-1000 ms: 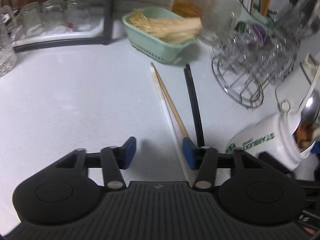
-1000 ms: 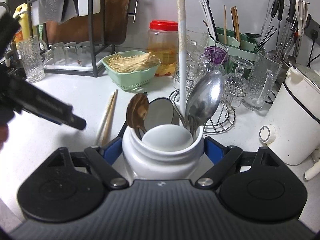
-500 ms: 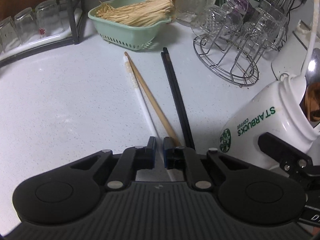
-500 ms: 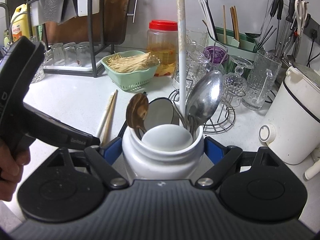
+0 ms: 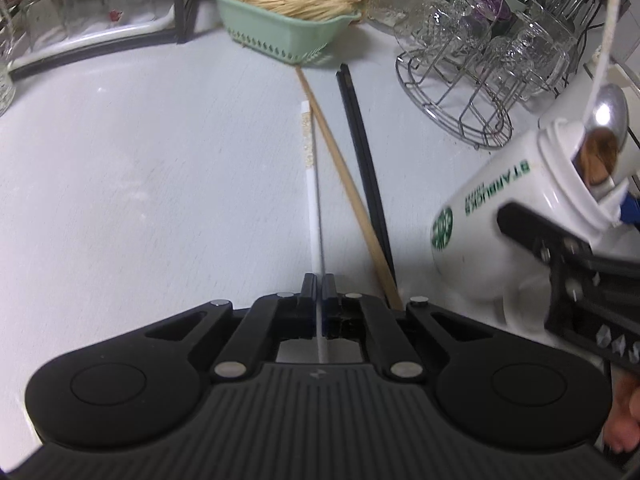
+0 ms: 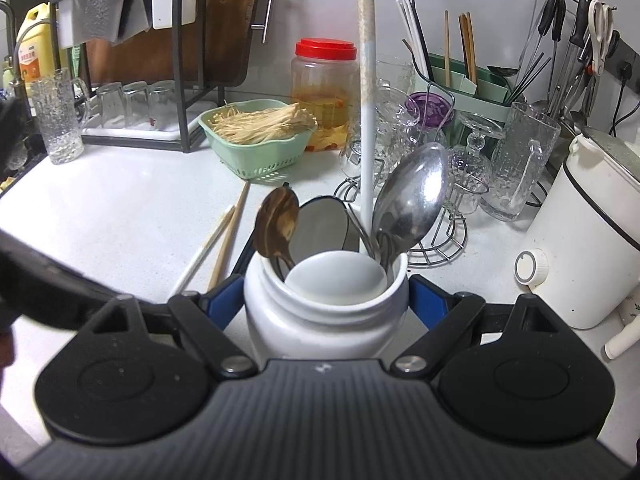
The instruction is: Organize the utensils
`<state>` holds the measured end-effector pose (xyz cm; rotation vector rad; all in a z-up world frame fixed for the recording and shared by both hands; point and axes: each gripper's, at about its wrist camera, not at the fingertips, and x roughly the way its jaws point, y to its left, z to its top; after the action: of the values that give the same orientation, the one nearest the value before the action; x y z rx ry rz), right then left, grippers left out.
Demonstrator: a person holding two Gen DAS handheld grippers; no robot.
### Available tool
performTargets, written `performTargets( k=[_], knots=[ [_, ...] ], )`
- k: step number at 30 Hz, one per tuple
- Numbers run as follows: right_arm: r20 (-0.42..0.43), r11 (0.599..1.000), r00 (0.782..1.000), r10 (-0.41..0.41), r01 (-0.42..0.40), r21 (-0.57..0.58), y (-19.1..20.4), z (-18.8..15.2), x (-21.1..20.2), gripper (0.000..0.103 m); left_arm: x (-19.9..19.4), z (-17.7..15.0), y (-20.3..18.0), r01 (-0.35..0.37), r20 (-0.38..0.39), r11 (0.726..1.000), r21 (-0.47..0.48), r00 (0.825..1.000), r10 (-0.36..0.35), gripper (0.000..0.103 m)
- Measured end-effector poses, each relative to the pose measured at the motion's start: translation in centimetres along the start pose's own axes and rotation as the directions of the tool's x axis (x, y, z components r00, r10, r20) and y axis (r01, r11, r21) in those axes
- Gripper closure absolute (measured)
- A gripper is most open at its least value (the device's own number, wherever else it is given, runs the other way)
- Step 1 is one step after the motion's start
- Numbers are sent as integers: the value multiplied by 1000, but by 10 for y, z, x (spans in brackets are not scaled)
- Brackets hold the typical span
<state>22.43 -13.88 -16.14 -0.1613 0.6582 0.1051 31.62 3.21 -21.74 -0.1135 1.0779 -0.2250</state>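
Left gripper (image 5: 319, 280) jaws pinched on the near end of the white chopstick (image 5: 313, 184), which runs toward 12 o'clock over the counter (image 5: 140, 160). Right gripper (image 6: 326, 300) clamps the Starbucks jar (image 6: 320, 320), already holding spoons and one white chopstick. Left to load: wooden chopstick (image 5: 344, 184) and black pair (image 5: 362, 152) at 1 o'clock.
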Motion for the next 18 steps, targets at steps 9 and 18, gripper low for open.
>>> performTargets(
  k=[9, 18],
  knots=[
    [10, 1000, 1000, 24, -24, -14, -3, -1, 1, 13, -28, -34, 0, -9, -25, 996, -91, 1000, 7, 103],
    [33, 996, 996, 80, -78, -35, -9, -4, 1, 13, -43, -65, -1, -18, -29, 989, -148, 999, 13, 98]
  ],
)
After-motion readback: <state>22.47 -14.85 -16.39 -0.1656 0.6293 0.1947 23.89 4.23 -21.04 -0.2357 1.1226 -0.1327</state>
